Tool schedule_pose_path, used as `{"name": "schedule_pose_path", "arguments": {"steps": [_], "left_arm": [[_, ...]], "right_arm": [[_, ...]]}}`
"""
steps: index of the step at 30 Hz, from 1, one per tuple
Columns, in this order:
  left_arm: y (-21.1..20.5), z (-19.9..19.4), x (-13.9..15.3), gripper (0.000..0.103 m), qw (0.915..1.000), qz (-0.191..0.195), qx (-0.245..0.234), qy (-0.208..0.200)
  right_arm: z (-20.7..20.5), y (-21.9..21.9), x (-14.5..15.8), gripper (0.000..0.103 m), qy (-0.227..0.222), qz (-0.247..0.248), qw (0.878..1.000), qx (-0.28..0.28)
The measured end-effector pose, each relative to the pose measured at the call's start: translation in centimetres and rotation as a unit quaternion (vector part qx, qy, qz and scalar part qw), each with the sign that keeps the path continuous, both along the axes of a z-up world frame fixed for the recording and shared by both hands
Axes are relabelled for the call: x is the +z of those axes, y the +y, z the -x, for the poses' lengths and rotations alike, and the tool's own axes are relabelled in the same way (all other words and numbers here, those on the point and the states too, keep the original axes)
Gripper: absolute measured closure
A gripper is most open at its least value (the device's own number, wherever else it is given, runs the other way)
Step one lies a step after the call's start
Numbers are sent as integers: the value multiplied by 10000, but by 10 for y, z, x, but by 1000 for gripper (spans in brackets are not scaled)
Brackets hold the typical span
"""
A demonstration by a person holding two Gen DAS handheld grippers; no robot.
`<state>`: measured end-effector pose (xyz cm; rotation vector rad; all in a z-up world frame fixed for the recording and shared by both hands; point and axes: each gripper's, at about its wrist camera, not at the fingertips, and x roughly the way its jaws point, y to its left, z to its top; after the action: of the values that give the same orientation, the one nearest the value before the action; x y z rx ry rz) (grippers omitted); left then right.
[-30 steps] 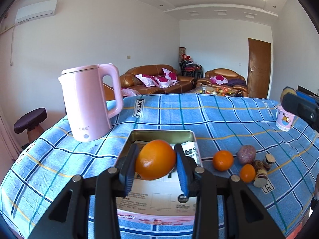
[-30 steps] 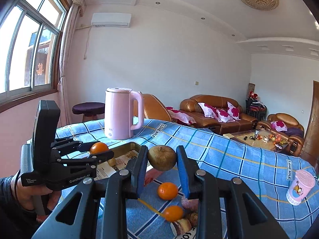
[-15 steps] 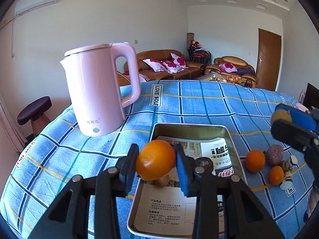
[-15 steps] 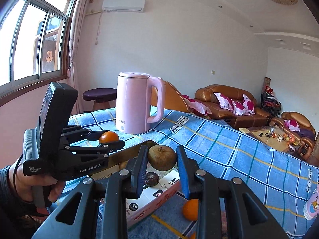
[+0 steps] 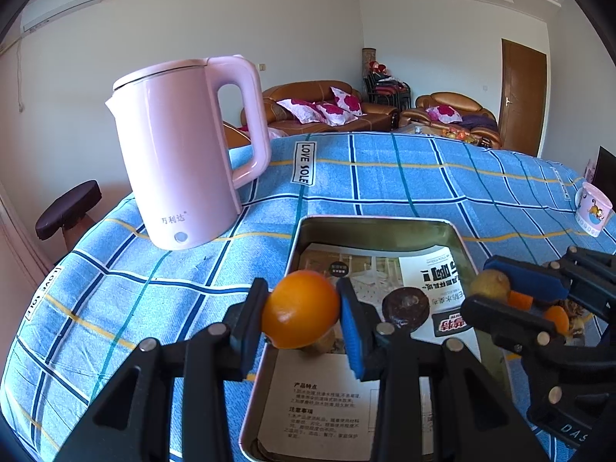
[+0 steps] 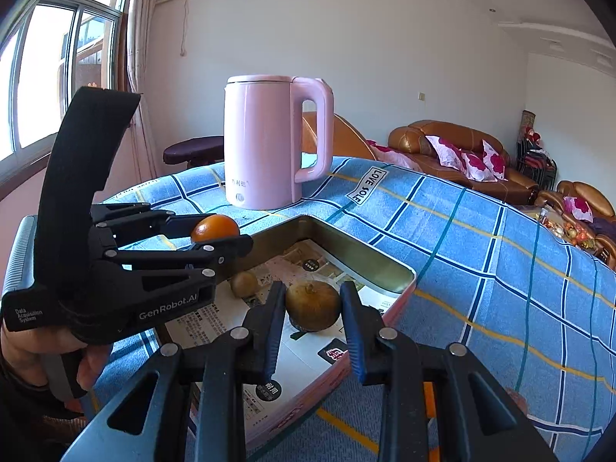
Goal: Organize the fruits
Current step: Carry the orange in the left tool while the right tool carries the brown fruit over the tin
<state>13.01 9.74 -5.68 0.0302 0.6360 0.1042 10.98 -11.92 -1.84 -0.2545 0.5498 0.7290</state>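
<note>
Both grippers now lower over the tin tray (image 5: 458,238), left gripper (image 5: 302,310) clamping orange (image 5: 300,308), right gripper (image 6: 312,310) clamping brown fruit (image 6: 312,310).

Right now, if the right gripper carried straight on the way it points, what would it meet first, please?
Probably the paper-lined floor of the metal tin: the right gripper, holding a brown round fruit, angles down into it, though depth is unclear.

A table is covered by a blue plaid cloth (image 5: 385,181) printed with "LOVE SOLE". A pink kettle (image 5: 181,150) is stood upright near the left edge. A metal tin (image 5: 304,238), lined with printed paper, is laid just beside it. A small pink cup (image 5: 593,210) is seen far right, well apart.
</note>
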Motion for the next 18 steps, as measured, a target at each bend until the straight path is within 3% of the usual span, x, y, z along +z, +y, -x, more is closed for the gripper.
{"name": "schedule_pose_path", "arguments": {"steps": [18], "left_arm": [[-3,-5,-13,64,9998,-120,6,149]], "right_arm": [[0,6,-13,72,99,167,9998,16]]}}
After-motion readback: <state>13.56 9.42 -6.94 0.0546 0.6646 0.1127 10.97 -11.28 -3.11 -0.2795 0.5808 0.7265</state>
